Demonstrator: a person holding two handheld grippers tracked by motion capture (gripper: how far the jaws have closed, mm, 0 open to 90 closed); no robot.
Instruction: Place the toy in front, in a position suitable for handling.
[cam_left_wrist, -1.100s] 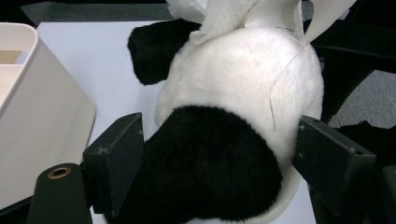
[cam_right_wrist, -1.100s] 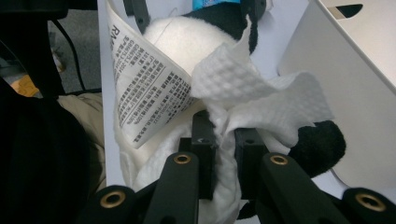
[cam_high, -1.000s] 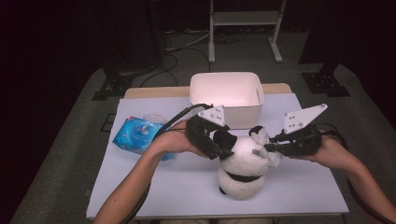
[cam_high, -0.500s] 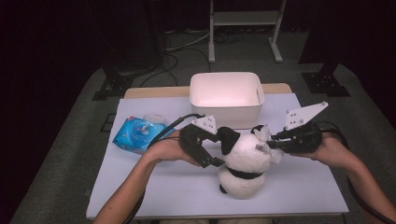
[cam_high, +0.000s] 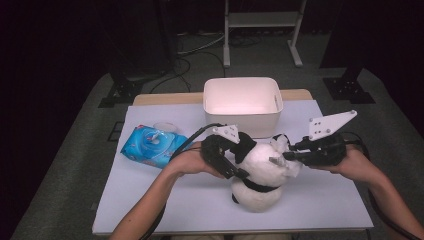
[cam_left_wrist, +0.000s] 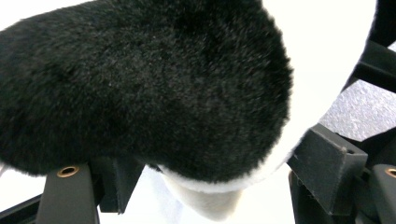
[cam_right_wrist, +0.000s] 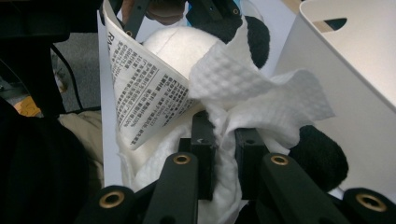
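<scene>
A toy panda sits at the near middle of the white desk, on the person's side. It is a soft plush, black and white.

The left gripper is at the panda's 9 o'clock. In the left gripper view, a black furry part of the toy sits between its jaws. The jaws have just been closing a bit, and they stand fairly wide around that part. I cannot tell if the pads press on the fur yet.

The right gripper is at the panda's 3 o'clock. Its jaws are narrow and pinch a white wipe. The wipe lies against the panda's white head. A paper tag with small print sticks up just beside the wipe.

Farther off, at the panda's 10 o'clock, lies a blue wipe pack. At 12 o'clock, just behind the toy, stands a white bin.

I think the step now is wiping the panda clean. The left gripper steadies the toy while the right one rubs. Next, the left jaws need a firm hold on the black part so the toy does not roll. Then the right gripper can drag the wipe across the fur with a light push.
</scene>
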